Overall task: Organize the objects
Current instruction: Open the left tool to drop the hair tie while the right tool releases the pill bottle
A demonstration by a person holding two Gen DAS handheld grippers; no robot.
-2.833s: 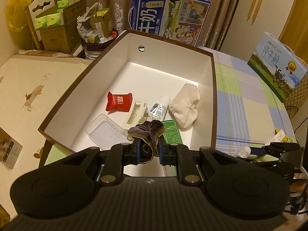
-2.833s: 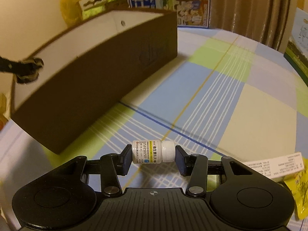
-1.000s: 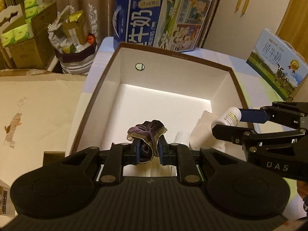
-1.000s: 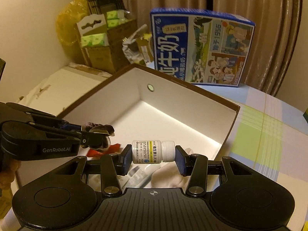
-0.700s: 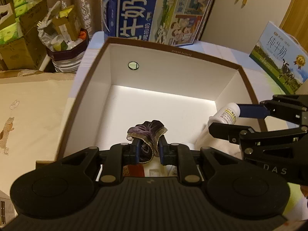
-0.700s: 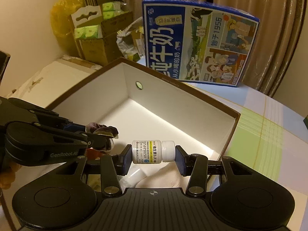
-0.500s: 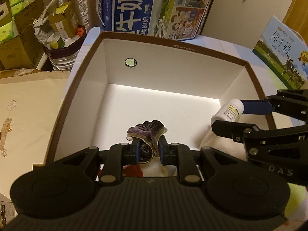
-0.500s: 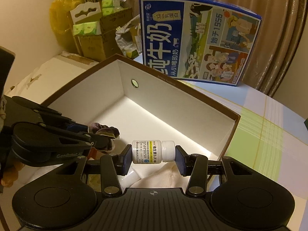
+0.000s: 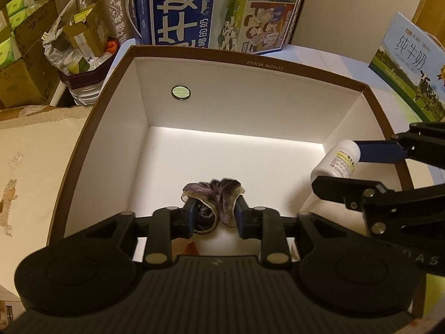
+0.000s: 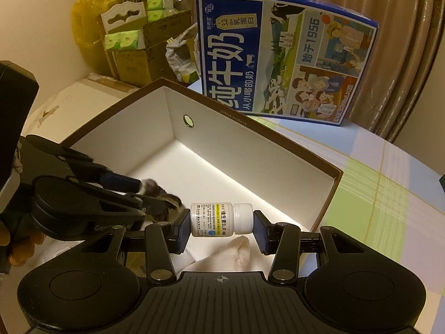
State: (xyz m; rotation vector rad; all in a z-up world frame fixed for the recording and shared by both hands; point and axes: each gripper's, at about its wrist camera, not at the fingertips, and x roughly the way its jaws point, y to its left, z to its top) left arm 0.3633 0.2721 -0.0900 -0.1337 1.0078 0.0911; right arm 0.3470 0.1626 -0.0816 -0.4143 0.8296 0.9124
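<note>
Between my right gripper (image 10: 222,220) fingers, at lower centre of the right wrist view, the bottle (image 10: 221,219) lies crosswise, its long axis running straight from pad to pad, cap toward the right-hand finger; the jaws are clamped on its two ends. It hangs above the box (image 10: 331,192), whose floor shows white just beyond it, and a pale cloth (image 10: 236,253) lies directly beneath, so I judge a straight release would land the bottle on that cloth, not on bare floor. At lower centre of the left wrist view, my left gripper (image 9: 214,208) is pinched shut on a purple rag (image 9: 215,194), also over the box interior, with open floor ahead of it toward the far wall. From that same view the bottle sits at the right edge of the frame, close to the box's right wall, so my right hand is the nearer to that wall and my left holds the middle. Both grippers point forward into the box, tilted down.
</note>
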